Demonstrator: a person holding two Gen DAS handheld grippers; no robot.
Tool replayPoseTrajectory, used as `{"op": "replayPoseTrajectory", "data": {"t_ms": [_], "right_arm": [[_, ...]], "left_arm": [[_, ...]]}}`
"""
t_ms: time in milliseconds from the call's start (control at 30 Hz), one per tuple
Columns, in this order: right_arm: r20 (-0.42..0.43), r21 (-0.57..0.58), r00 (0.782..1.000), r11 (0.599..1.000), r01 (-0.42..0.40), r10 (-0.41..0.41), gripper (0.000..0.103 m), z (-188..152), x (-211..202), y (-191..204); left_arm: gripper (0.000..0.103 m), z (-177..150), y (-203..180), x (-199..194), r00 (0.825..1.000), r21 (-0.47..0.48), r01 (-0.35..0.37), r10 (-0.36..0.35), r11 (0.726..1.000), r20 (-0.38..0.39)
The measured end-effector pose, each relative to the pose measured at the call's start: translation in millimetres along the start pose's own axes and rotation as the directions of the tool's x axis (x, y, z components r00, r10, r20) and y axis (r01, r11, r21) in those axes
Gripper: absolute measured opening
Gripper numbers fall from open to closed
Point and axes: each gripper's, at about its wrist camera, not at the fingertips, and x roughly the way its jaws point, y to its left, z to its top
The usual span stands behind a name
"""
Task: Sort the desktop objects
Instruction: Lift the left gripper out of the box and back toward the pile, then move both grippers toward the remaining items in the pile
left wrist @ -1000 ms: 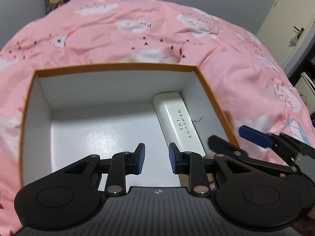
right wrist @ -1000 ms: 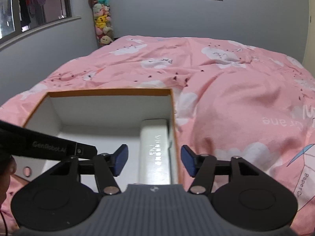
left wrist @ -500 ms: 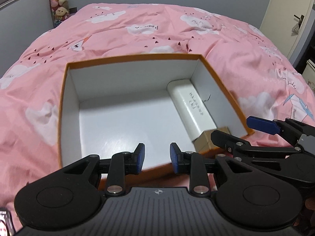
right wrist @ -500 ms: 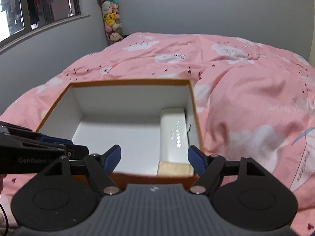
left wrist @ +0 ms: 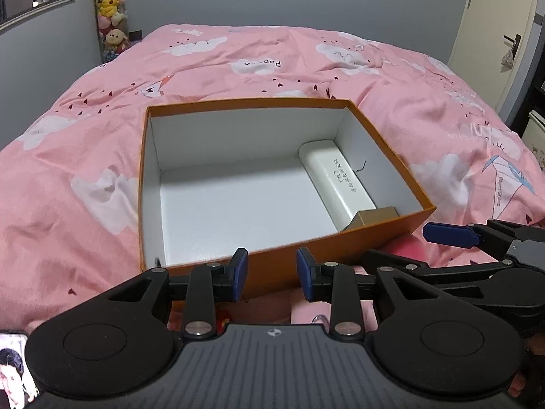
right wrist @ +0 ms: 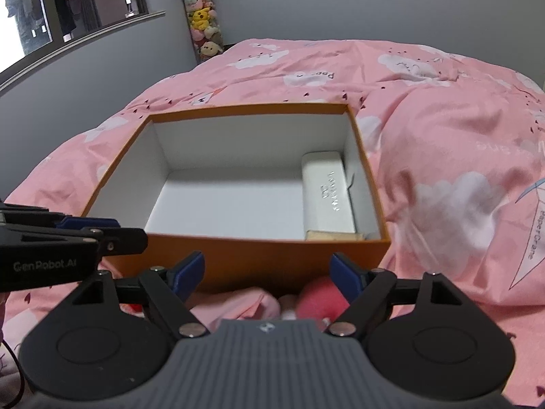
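Pink bedding (left wrist: 238,68) is carrying the orange box (left wrist: 306,255) holding a white case (left wrist: 337,184) while I am spreading both empty claws, left gripper (left wrist: 271,274) and right gripper (right wrist: 269,274), risking snagging soft items near the front wall.

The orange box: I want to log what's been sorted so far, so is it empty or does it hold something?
Not empty. The orange box holds a white case lying flat along its right wall, with a small tan box at its near end.

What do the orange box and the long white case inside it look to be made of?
Orange box: likely cardboard, matte; thin straight walls, crisp folded corners, plain white lining. White case: probably hard plastic or leatherette, smooth with slight sheen; rounded edges, printed lettering on top. Cannot tell which.
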Motion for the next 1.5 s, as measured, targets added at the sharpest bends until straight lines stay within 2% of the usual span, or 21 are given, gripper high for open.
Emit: {"op": "replayPoseTrajectory", "data": {"t_ms": [400,667,767,967,1133,1267,1333,1400,1500], "right_arm": [[-0.047,-0.047,0.999,0.999,0.009,-0.011,0.083,-15,-2,17],[-0.057,-0.055,0.998,0.998,0.031,-0.034,0.082,-22,-5,19],[-0.053,-0.047,0.998,0.998,0.036,-0.039,0.082,-23,-8,18],[-0.054,-0.020,0.998,1.000,0.022,-0.023,0.084,-27,-12,16],[-0.061,-0.010,0.998,1.000,-0.004,0.003,0.086,-29,-16,16],[-0.067,-0.009,0.998,1.000,-0.019,0.018,0.085,-32,-18,16],[-0.077,-0.003,0.997,1.000,-0.009,0.008,0.082,-33,-18,14],[-0.092,0.011,0.996,1.000,0.004,-0.003,0.068,-35,-16,10],[-0.113,0.038,0.994,0.999,0.003,0.001,0.060,-37,-13,5]], "left_arm": [[0.036,-24,13,-1,0.999,-0.024,0.009,-0.010,1.000,-0.043],[0.038,-33,21,-6,0.999,-0.052,0.017,-0.018,0.999,-0.026],[0.050,-35,21,-10,1.000,-0.049,0.016,-0.016,0.999,-0.003],[0.051,-39,20,-17,0.999,-0.027,-0.001,0.003,1.000,0.049],[0.051,-43,22,-22,0.997,-0.017,0.042,-0.041,0.999,0.061],[0.051,-46,26,-23,0.997,0.011,0.073,-0.073,0.997,0.029],[0.051,-48,28,-22,0.997,0.023,0.077,-0.077,0.997,0.003],[0.051,-49,29,-20,0.996,0.033,0.085,-0.084,0.996,-0.021],[0.051,-52,30,-17,0.994,0.047,0.104,-0.102,0.993,-0.047]]}}
